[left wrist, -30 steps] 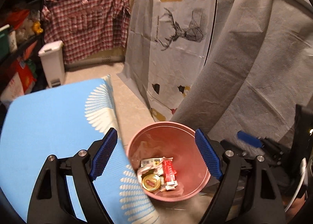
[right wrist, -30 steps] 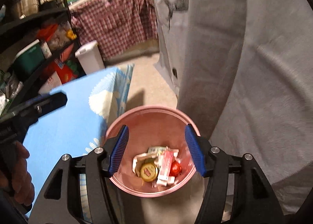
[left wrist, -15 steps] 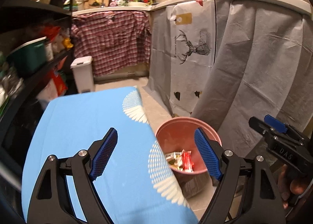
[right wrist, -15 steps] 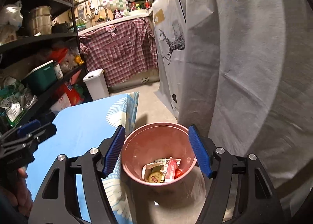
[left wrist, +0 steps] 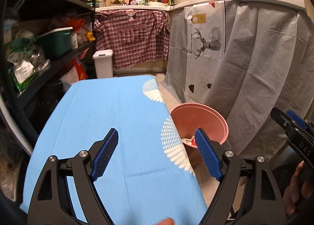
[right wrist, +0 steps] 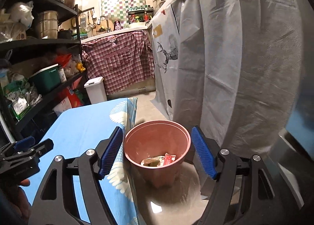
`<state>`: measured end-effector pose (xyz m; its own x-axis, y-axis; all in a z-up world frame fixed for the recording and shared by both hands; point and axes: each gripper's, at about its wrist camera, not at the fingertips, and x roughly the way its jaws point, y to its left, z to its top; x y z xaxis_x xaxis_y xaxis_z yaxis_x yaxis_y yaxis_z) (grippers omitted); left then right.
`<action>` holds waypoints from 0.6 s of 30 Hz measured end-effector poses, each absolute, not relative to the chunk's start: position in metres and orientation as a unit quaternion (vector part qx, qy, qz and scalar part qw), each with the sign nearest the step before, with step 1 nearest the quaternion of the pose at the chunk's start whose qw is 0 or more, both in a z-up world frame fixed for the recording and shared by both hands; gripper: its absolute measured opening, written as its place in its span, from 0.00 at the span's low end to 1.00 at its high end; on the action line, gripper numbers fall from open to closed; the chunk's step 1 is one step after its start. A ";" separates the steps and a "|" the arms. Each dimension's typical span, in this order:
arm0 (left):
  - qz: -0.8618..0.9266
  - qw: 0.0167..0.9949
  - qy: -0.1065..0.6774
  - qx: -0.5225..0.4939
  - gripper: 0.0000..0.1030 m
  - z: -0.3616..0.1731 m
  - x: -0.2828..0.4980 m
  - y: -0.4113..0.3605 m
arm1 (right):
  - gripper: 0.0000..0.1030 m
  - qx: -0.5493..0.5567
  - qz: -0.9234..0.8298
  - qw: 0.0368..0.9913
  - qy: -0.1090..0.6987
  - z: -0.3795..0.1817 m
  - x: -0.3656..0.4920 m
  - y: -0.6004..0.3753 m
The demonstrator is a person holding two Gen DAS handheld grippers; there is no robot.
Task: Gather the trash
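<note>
A pink bin [right wrist: 157, 142] stands on the floor beside the table with the blue cloth [left wrist: 109, 126]. Trash lies in its bottom: wrappers and a red packet [right wrist: 160, 161]. My right gripper [right wrist: 157, 151] is open and empty, held above and short of the bin. My left gripper [left wrist: 156, 154] is open and empty above the right part of the blue cloth, with the bin [left wrist: 200, 120] to its right. The right gripper also shows at the edge of the left wrist view [left wrist: 290, 126]. The left gripper shows at the left of the right wrist view [right wrist: 25, 150].
A grey sheet with a deer print [left wrist: 208, 42] hangs at the right. A black shelf rack [left wrist: 49, 48] full of goods stands left. A small white pedal bin [left wrist: 103, 63] and a plaid cloth [left wrist: 131, 36] are at the back.
Both grippers have risen and pulled back from over the pink bin. The left one has swung left over the blue cloth. Both stay open and empty.
</note>
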<state>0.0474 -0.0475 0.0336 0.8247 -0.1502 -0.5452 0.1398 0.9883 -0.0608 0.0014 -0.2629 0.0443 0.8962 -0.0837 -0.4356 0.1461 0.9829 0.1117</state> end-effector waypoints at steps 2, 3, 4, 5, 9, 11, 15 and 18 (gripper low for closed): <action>-0.077 0.956 0.283 -0.003 0.76 0.032 0.043 -0.050 | 0.75 0.060 -0.058 0.970 0.228 0.041 0.000 -0.258; -0.075 0.957 0.280 -0.001 0.76 0.032 0.043 -0.051 | 0.75 0.057 -0.055 0.969 0.234 0.039 0.001 -0.256; -0.073 0.957 0.279 0.000 0.76 0.031 0.043 -0.051 | 0.75 0.054 -0.053 0.968 0.238 0.037 0.002 -0.255; -0.070 0.958 0.280 -0.002 0.76 0.030 0.043 -0.050 | 0.75 0.053 -0.052 0.968 0.240 0.035 0.001 -0.253; -0.066 0.955 0.291 -0.003 0.76 0.024 0.046 -0.051 | 0.76 0.049 -0.050 0.966 0.248 0.030 0.006 -0.252; -0.067 0.954 0.292 -0.005 0.76 0.022 0.047 -0.053 | 0.77 0.050 -0.049 0.965 0.254 0.028 0.009 -0.252; -0.069 0.953 0.294 -0.004 0.76 0.021 0.048 -0.054 | 0.79 0.050 -0.048 0.964 0.258 0.026 0.011 -0.251; -0.066 0.953 0.296 -0.004 0.76 0.020 0.048 -0.055 | 0.79 0.051 -0.048 0.964 0.258 0.025 0.010 -0.250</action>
